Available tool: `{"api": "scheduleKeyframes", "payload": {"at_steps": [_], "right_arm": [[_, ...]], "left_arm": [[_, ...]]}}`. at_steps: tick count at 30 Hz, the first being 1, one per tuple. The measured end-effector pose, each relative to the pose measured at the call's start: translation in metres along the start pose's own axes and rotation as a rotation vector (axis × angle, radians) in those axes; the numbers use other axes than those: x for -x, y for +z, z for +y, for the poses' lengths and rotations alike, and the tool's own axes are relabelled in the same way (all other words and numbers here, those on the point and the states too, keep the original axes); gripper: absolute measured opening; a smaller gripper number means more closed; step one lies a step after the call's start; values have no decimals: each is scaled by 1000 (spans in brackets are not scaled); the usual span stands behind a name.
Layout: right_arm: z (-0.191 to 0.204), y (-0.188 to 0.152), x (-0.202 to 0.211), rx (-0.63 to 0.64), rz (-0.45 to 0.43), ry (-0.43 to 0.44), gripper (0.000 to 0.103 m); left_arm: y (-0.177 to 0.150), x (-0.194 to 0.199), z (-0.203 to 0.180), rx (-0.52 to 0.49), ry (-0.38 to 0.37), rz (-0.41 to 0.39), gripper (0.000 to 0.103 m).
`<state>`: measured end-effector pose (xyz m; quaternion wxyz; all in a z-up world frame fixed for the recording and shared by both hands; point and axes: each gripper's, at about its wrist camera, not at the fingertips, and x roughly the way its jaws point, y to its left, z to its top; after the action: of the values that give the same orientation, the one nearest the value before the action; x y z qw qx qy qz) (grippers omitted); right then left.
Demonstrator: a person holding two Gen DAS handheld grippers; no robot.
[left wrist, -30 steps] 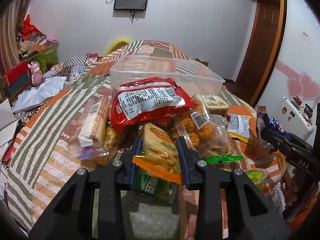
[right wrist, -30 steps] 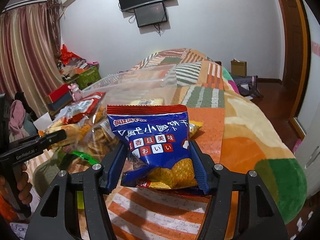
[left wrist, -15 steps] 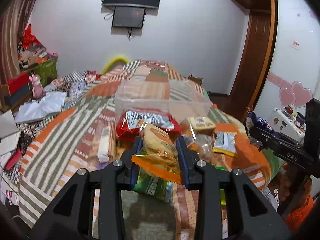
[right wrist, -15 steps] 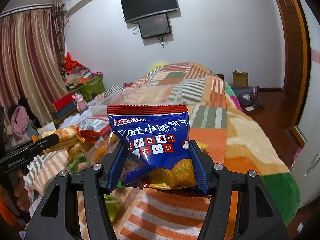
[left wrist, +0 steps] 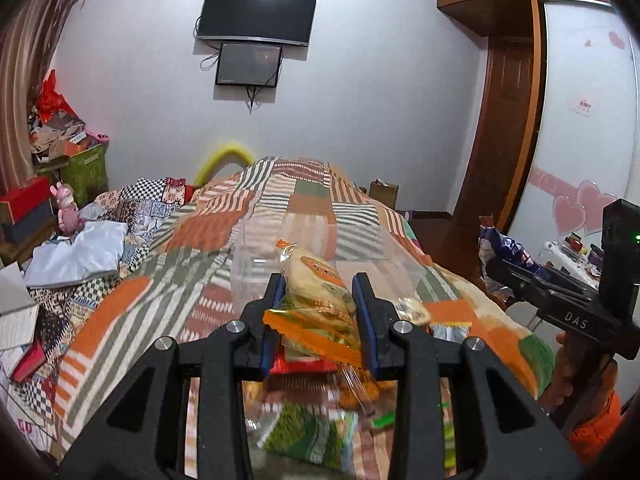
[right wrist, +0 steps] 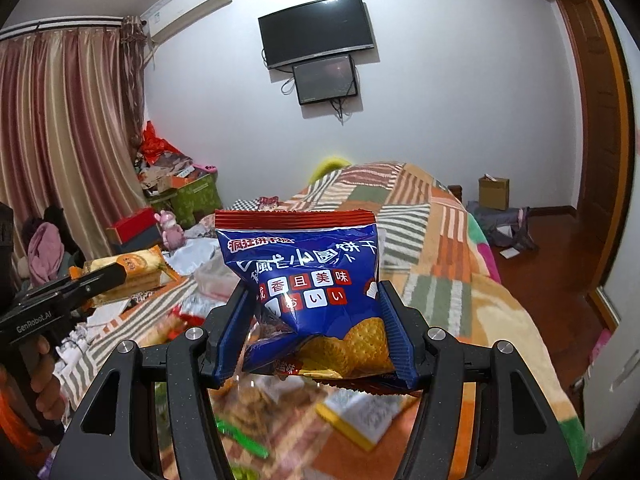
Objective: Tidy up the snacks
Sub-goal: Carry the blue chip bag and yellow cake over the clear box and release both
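Note:
My left gripper [left wrist: 319, 286] is shut on an orange and yellow snack packet [left wrist: 316, 300], held above the bed. The same packet [right wrist: 132, 272] shows at the left of the right wrist view, in the left gripper [right wrist: 116, 276]. My right gripper [right wrist: 316, 300] is shut on a blue cracker bag [right wrist: 308, 292] with a red top seam, raised over the blanket. The right gripper's body [left wrist: 560, 296] and its blue bag [left wrist: 506, 252] appear at the right of the left wrist view. A clear plastic bin [left wrist: 256, 264] sits on the bed just beyond the orange packet. Several loose snack packs [left wrist: 312, 432] lie blurred below.
A striped patchwork blanket [left wrist: 304, 200] covers the bed. Clutter, boxes and a pink toy [left wrist: 66, 208] sit at the left by the curtain. A wardrobe door [left wrist: 580, 140] and a wooden door stand on the right. A hand [right wrist: 44, 380] holds the left gripper's handle.
Both grippers have risen with their packets still gripped. The snack pile and the clear bin have dropped lower in both views, and more of the wall and screens shows.

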<state>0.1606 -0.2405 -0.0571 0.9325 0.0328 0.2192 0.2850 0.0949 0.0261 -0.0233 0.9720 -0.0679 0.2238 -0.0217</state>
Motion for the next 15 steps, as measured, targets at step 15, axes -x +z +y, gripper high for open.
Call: {"api": "scheduleKeyframes", "payload": {"at_steps": [15], "right_arm": [[8, 35, -67, 101, 43, -35, 58]], "left_arm": [[47, -89, 21, -35, 8, 72, 34]]}}
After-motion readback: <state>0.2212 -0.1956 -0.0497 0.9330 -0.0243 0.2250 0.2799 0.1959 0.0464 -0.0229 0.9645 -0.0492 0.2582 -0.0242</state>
